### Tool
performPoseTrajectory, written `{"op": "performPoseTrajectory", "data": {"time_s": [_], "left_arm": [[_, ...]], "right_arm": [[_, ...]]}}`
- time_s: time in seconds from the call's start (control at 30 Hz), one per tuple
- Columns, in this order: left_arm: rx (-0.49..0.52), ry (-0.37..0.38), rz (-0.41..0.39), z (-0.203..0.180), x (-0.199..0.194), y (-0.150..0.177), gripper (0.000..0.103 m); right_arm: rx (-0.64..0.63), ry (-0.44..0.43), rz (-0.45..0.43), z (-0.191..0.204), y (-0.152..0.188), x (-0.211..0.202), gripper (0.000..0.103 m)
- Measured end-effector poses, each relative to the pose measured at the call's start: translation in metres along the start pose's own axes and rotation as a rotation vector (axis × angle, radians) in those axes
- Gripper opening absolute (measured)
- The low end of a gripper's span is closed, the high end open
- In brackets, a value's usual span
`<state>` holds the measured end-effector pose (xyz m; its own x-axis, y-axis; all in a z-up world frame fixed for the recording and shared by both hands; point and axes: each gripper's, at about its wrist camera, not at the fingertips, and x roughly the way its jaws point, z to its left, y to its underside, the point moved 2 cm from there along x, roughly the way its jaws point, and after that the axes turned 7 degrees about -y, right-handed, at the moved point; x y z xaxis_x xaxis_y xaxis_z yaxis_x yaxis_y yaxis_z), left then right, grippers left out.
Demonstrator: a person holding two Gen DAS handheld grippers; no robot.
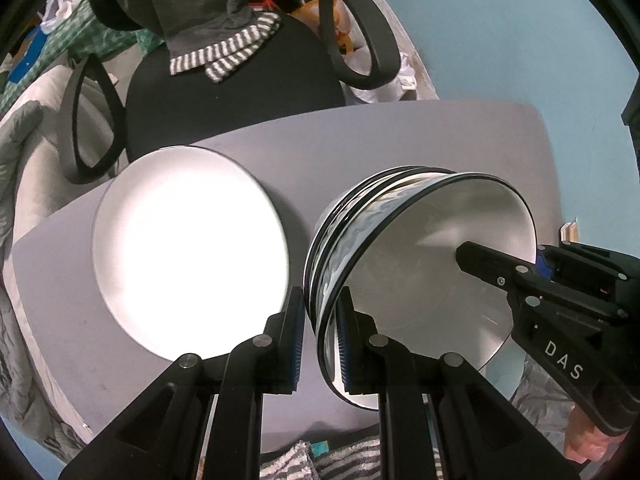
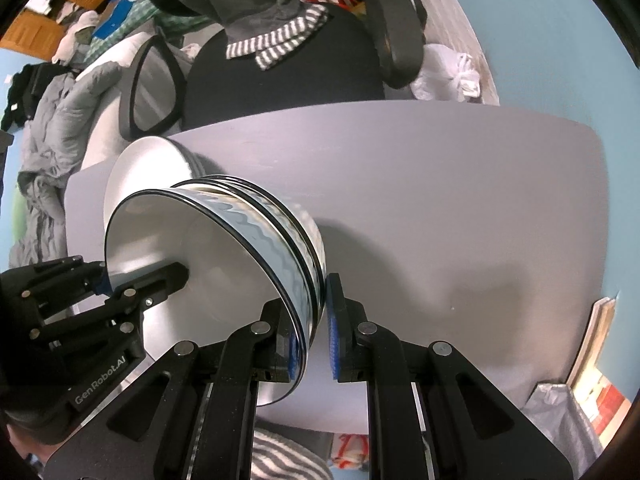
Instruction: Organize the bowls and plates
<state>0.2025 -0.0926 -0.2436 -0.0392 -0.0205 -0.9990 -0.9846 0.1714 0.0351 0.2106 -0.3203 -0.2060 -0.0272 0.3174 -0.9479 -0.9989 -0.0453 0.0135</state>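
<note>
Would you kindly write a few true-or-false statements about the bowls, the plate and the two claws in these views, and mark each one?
1. Both claws grip the rim of the stack of bowls. True: the left claw and the right claw each pinch the rim on opposite sides.
2. The stack holds a single bowl. False: several nested rims show.
3. The white plate lies flat on the grey table. True.
4. The bowls are plain white outside. False: a wavy blue pattern runs round the outer wall.
5. The plate is held by the left claw. False: it lies beside that claw, ungripped.
</note>
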Motion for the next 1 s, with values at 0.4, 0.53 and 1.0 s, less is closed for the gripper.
{"op": "performPoseTrajectory", "data": {"time_s": [0.4,0.53,1.0], "left_arm": [[-0.074,0.007,-0.032,0.055,-0.015,0.013,0.014],[-0.1,0.002,-0.032,0.076,-0.015,0.018,0.014],[-0.178,0.006,0.018,0.121,0.005,0.013,0.014]], "right_arm": [[-0.065,0.015,-0.003,0.057,-0.01,0.007,0.012],[-0.089,0.015,0.008,0.076,-0.013,0.016,0.012],[-0.128,0.02,0.064,0.121,-0.025,0.054,0.012]]}}
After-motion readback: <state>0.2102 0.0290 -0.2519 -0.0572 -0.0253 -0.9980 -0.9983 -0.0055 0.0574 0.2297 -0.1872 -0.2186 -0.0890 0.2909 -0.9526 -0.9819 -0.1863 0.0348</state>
